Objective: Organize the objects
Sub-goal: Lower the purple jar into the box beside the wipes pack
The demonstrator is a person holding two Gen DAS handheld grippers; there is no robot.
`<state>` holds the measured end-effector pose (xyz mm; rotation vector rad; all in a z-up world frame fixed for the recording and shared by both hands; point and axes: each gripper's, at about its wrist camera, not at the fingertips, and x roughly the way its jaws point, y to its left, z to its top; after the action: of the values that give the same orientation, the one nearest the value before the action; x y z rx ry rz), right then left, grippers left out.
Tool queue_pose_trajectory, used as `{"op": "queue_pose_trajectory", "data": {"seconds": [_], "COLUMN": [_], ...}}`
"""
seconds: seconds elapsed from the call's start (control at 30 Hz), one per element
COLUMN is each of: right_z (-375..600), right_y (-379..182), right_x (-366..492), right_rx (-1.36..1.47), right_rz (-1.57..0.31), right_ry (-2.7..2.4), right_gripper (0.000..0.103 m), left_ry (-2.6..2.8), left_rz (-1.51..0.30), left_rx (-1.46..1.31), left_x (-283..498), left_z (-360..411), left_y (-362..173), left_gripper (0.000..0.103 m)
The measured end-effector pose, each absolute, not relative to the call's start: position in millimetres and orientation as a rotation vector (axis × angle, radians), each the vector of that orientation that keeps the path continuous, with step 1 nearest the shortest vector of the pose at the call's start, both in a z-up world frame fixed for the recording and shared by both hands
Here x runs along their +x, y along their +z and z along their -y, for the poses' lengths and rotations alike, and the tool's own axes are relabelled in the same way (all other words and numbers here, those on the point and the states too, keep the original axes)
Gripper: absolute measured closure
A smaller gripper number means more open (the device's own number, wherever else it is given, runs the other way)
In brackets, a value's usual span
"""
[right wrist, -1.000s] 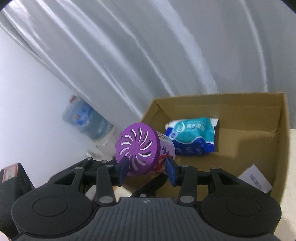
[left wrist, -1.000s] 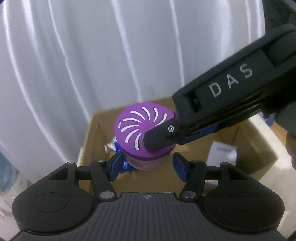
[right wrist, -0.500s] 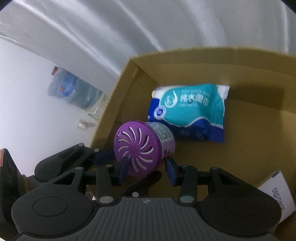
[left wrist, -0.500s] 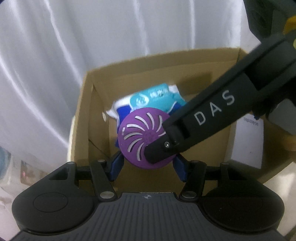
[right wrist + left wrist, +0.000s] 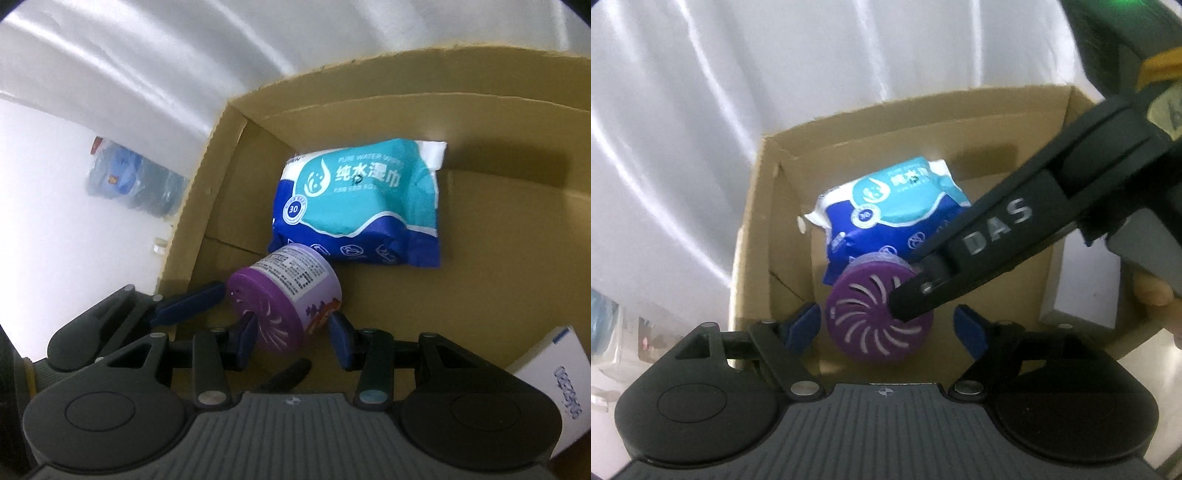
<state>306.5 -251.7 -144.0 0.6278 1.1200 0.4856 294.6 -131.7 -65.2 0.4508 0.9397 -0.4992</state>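
The purple air-freshener tub (image 5: 291, 301) sits low inside the cardboard box (image 5: 207, 192), near the box's left wall, lying tilted with its slotted lid facing back toward the cams. Its far end is touching or just beside the wet-wipes pack (image 5: 364, 208), which lies flat on the box floor toward the back wall. A white carton (image 5: 550, 384) is at the box's right side.

Right gripper (image 5: 293, 336): fingers moderately spread, one pad on the lid face, the other just off the tub's label side. Looks like a loose hold or a release underway; can't tell if it's still bearing weight.

Left gripper (image 5: 888, 326): jaws wide, empty, flanking the tub w/o clear contact.

Risks, judged from this:
- Tub is round and on a slant. If let go before it rests on the box floor, it'll prob roll toward the left wall or up against the wipes pack.
- Right finger on the slotted lid could snag a slot on pull-back and drag the tub.
- Both grippers crowd the same spot in the box; either withdrawing carelessly could knock the other or tip the tub.
- Left finger near the box's left wall could catch the cardboard flap.
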Motion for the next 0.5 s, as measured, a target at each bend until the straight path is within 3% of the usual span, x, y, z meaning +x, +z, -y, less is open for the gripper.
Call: {"op": "queue_pose_trajectory", "data": {"seconds": [0.17,0.23,0.5], "right_z": [264,269,278], "right_y": [-130,-120,-95], "right_x": [288,279,262], "right_rx": [0.649,0.649,0.623], "right_rz": [-1.063,-1.030,-0.924], "right_ry": [0.487,0.491,0.490], "right_gripper": [0.055,0.049,0.049], "left_ry": [-0.483,-0.475,-0.486], "left_rz": [-0.888,-0.867,-0.810], "left_rx": [0.384,0.345,0.308], "left_x": [279,269,249], "left_z": [118,110,103], "left_y": [-40,-28,-9], "left_gripper": [0.019,0.018,0.019]}}
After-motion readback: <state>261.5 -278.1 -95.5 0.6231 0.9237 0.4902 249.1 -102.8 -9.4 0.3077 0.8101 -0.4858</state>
